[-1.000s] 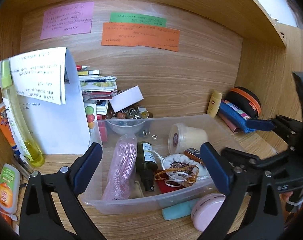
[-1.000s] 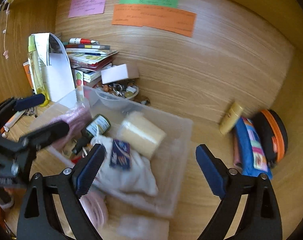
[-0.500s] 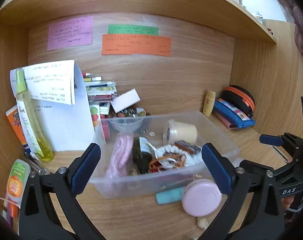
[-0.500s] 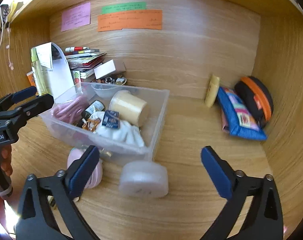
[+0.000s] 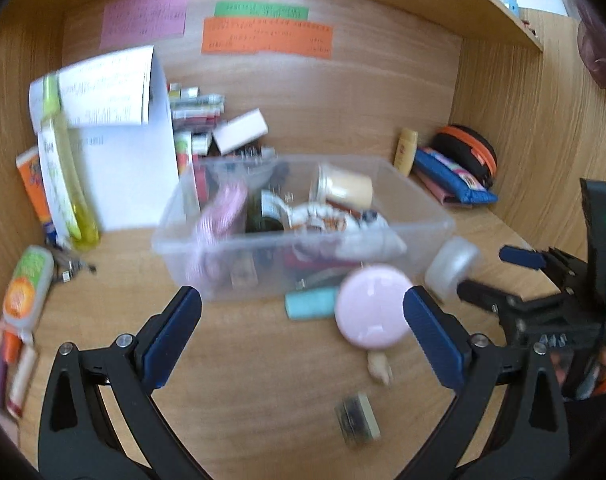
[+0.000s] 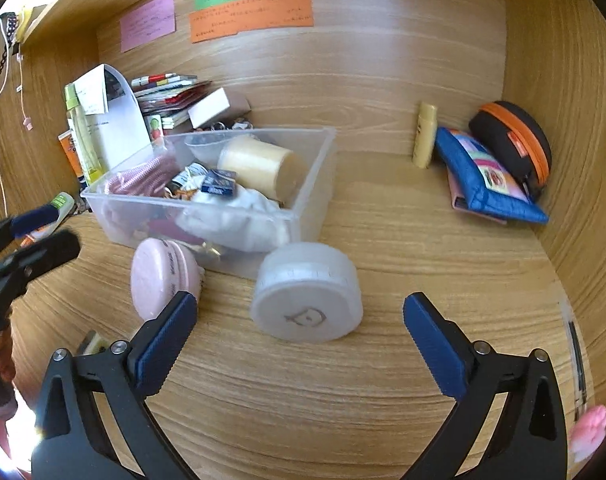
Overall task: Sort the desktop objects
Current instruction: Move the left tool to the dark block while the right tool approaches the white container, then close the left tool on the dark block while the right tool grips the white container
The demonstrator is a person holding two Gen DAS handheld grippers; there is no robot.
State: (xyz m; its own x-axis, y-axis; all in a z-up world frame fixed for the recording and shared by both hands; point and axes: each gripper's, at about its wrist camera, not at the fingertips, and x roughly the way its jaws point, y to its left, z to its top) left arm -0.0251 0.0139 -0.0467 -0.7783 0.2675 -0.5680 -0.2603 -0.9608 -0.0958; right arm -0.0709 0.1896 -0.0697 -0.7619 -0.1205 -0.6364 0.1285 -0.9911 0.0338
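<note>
A clear plastic bin stands mid-desk, filled with a pink cord, a dark bottle, a cream jar and white cloth. In front of it lie a pink round case, a teal eraser and a frosted round box. My left gripper is open and empty, just before the teal eraser and pink case. My right gripper is open and empty, with the frosted box just ahead of its fingers. Each gripper shows in the other's view: the right, the left.
Books, a white box and a paper sheet stand at the back left beside a yellow bottle. A blue pouch, a black-orange case and a small yellow tube sit at the right wall. Small items lie near the front.
Both grippers have pulled back from the bin toward the desk front, so the pink case, frosted box and near desk now show. Both stay open and empty.
</note>
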